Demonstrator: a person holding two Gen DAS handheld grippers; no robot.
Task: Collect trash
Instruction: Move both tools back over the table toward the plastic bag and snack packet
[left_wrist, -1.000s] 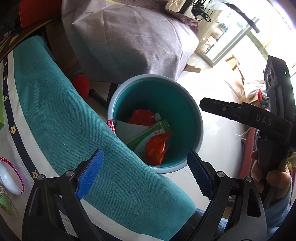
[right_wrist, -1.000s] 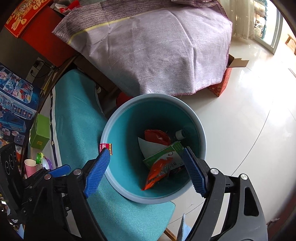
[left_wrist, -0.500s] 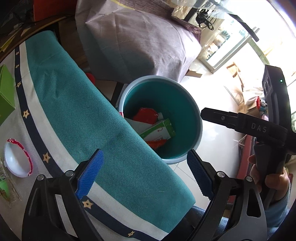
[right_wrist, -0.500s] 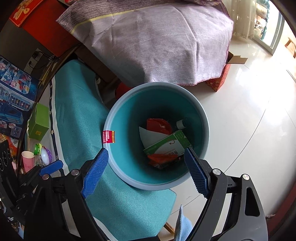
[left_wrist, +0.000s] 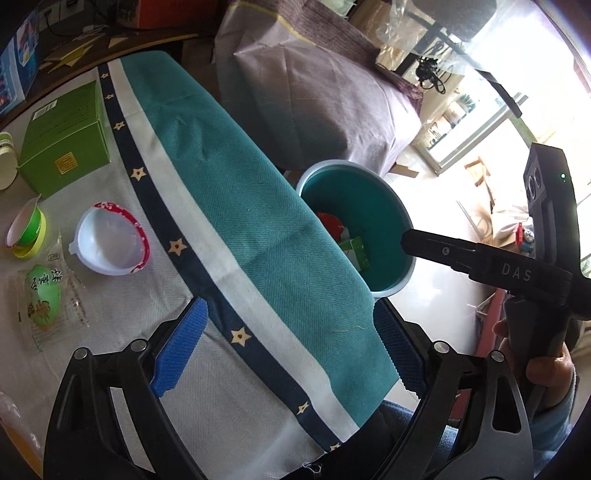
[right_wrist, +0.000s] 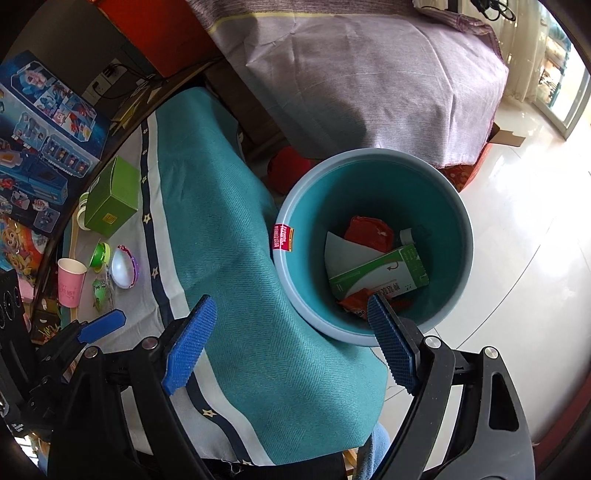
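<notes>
A teal trash bin stands on the floor beside the table, holding a green-and-white carton, red wrappers and white paper. My right gripper is open and empty above the tablecloth's edge, its right pad over the bin's near rim. My left gripper is also open and empty, over the tablecloth. On the table lie a white bowl with a red rim, a green cup, a green packet and a pink paper cup. The bin is partly hidden by the cloth.
A green box stands at the table's far side. Furniture under a purple cloth rises behind the bin. A hand holds the right gripper's black body. Glossy white floor lies right of the bin.
Both grippers have drawn back from over the bin towards the table and stayed open. The bowl, cup, packet and green box have come into the left wrist view.
</notes>
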